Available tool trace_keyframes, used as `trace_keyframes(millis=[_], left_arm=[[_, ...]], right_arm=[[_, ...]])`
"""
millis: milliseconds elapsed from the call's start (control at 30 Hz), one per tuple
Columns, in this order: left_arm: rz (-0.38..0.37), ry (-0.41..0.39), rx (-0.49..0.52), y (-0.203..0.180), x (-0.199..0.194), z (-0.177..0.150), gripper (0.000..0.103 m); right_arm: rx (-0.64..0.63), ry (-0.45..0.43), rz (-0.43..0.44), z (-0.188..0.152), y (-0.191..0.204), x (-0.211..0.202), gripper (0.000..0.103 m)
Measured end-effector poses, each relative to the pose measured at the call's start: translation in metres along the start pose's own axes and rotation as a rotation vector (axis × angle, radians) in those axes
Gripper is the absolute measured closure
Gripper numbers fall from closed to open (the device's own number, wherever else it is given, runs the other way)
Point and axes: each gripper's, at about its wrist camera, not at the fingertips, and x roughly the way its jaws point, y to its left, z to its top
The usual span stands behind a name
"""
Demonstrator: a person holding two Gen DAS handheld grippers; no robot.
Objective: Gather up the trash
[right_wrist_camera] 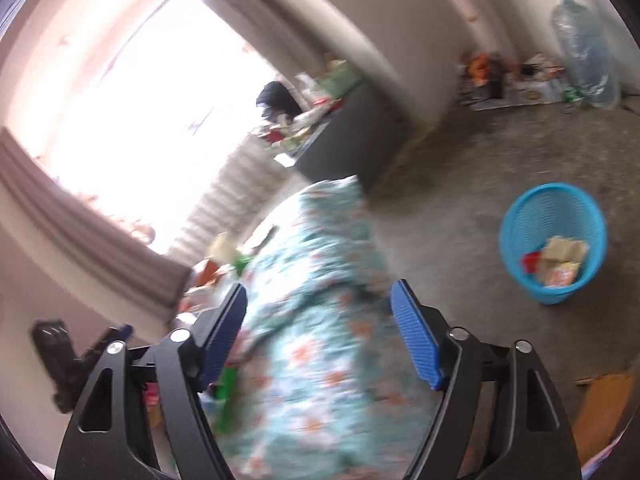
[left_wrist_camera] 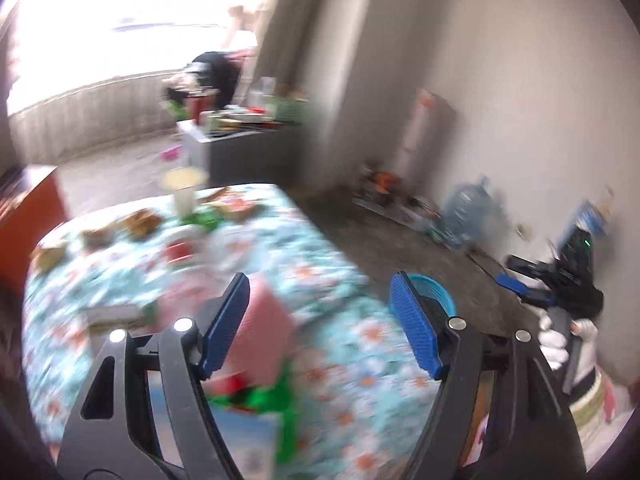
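Note:
A table with a floral teal cloth [left_wrist_camera: 320,272] holds scattered trash: a pink wrapper [left_wrist_camera: 264,332], green and red packets [left_wrist_camera: 260,396], brown wrappers [left_wrist_camera: 140,220] and a pale cup [left_wrist_camera: 184,188]. My left gripper [left_wrist_camera: 320,320] is open and empty above the cloth, the pink wrapper next to its left finger. The blue mesh bin [right_wrist_camera: 554,242] stands on the floor with wrappers inside; its rim shows behind my left gripper's right finger [left_wrist_camera: 436,288]. My right gripper [right_wrist_camera: 318,328] is open and empty over the table's edge [right_wrist_camera: 320,320]; it also shows in the left wrist view [left_wrist_camera: 548,280].
A grey cabinet [left_wrist_camera: 248,148] piled with clutter stands beyond the table. A large water bottle [right_wrist_camera: 584,44] and floor clutter [right_wrist_camera: 500,76] sit by the wall. An orange-brown piece of furniture [left_wrist_camera: 32,208] is left of the table. Both views are motion-blurred.

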Motion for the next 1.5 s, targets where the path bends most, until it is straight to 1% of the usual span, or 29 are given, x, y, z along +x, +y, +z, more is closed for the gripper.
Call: trace_keyframes(millis=[33,100,167,200,267,367,433,500,600,700,800,900,967,1033,1167,1267,1333,1400,1433,1500], left_arm=[[0.022,-0.019,-0.035,0.018,-0.013,-0.005,0.034],[0.079,-0.054,-0.084,0.052,-0.039,-0.019,0.034],[0.107,-0.085,-0.11,0.074,-0.058,-0.035,0.034],[0.109,-0.091,-0.121,0.083,-0.064,-0.041,0.034],[0.089,-0.089,-0.144,0.096,-0.073,-0.054,0.034],[0.055,-0.062,-0.179,0.104,-0.074,-0.07,0.034],[-0.004,-0.033,-0.196,0.102,-0.069,-0.088,0.034],[-0.038,-0.002,-0.197,0.097,-0.059,-0.102,0.034],[-0.024,0.025,-0.21,0.097,-0.051,-0.116,0.034],[0.017,0.015,-0.236,0.108,-0.046,-0.123,0.034],[0.009,0.028,-0.282,0.124,-0.037,-0.125,0.034],[-0.027,0.047,-0.34,0.136,-0.028,-0.127,0.034],[-0.044,0.059,-0.363,0.14,-0.024,-0.128,0.036],[-0.053,0.058,-0.361,0.14,-0.022,-0.128,0.036],[-0.062,0.085,-0.365,0.14,-0.015,-0.129,0.036],[-0.058,0.082,-0.384,0.137,-0.02,-0.134,0.036],[-0.038,0.064,-0.393,0.139,-0.028,-0.137,0.036],[-0.042,0.047,-0.382,0.135,-0.039,-0.139,0.036],[-0.054,0.045,-0.378,0.133,-0.043,-0.141,0.036],[-0.124,0.067,-0.38,0.125,-0.047,-0.148,0.036]], right_arm=[[-0.004,0.012,0.017,-0.005,0.01,0.005,0.025],[-0.024,0.058,0.057,-0.018,0.034,0.023,0.02],[-0.033,0.097,0.073,-0.029,0.051,0.04,0.02],[-0.037,0.13,0.084,-0.037,0.062,0.053,0.019],[-0.036,0.183,0.096,-0.049,0.077,0.073,0.018],[-0.036,0.247,0.11,-0.066,0.101,0.101,0.018],[-0.024,0.289,0.114,-0.077,0.118,0.118,0.018],[-0.014,0.314,0.103,-0.082,0.125,0.132,0.018],[-0.005,0.364,0.075,-0.088,0.134,0.154,0.018],[0.012,0.414,0.061,-0.093,0.143,0.175,0.018],[0.023,0.435,0.045,-0.095,0.147,0.19,0.018],[0.059,0.446,0.022,-0.093,0.145,0.208,0.018],[0.071,0.448,0.011,-0.093,0.143,0.214,0.018],[0.085,0.449,-0.001,-0.092,0.14,0.219,0.018],[0.108,0.452,-0.016,-0.093,0.138,0.227,0.018],[0.106,0.438,-0.015,-0.092,0.137,0.223,0.018],[0.081,0.425,-0.01,-0.092,0.138,0.215,0.018],[0.041,0.415,0.0,-0.091,0.14,0.206,0.018],[0.03,0.411,0.001,-0.091,0.14,0.202,0.018],[0.014,0.404,-0.001,-0.092,0.138,0.193,0.018]])
